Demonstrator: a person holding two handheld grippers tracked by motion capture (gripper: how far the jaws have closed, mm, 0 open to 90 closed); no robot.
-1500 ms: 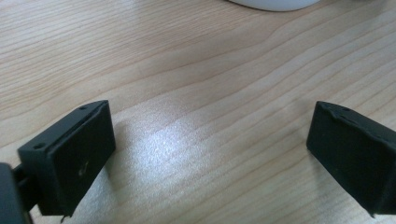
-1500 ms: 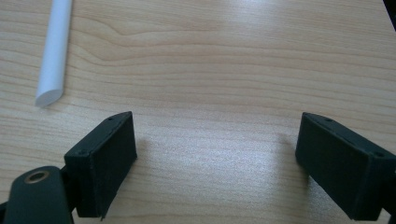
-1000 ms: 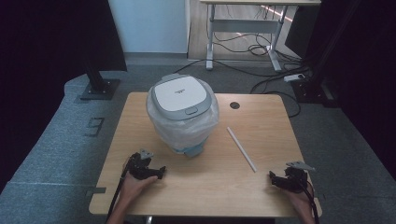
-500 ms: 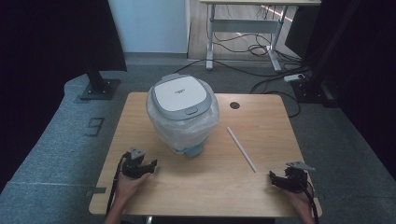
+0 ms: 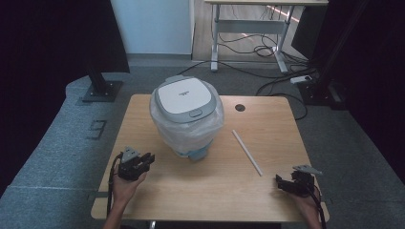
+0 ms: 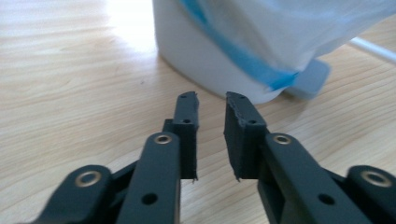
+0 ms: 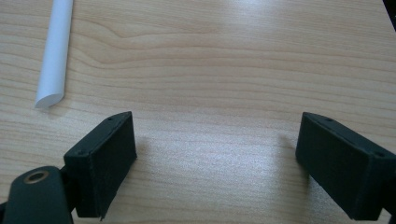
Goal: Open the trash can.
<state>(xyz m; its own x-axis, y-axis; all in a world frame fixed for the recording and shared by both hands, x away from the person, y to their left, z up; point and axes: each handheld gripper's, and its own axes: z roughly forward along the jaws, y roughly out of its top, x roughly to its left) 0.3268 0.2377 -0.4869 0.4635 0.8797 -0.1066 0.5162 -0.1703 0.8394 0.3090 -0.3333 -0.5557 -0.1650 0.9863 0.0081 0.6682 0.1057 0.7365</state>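
Observation:
A small white bin with a grey-rimmed white lid and a clear plastic liner stands at the middle of the wooden table. My left gripper hovers at the front left and points at the bin's base. Its jaws have just been closing; a narrow gap is left and nothing is between them. My right gripper rests open at the front right corner, with bare wood between its pads. A white stick lies to the right of the bin, its near end just ahead of the right gripper.
The liner's blue band and a blue tab hang low by the bin's base. A round cable hole sits at the table's back right. Grey floor, a stand base and another desk with cables lie beyond.
The left hand has lifted a little and drifted left, and its jaws have narrowed from wide apart to nearly together. The right hand, bin and stick have stayed put.

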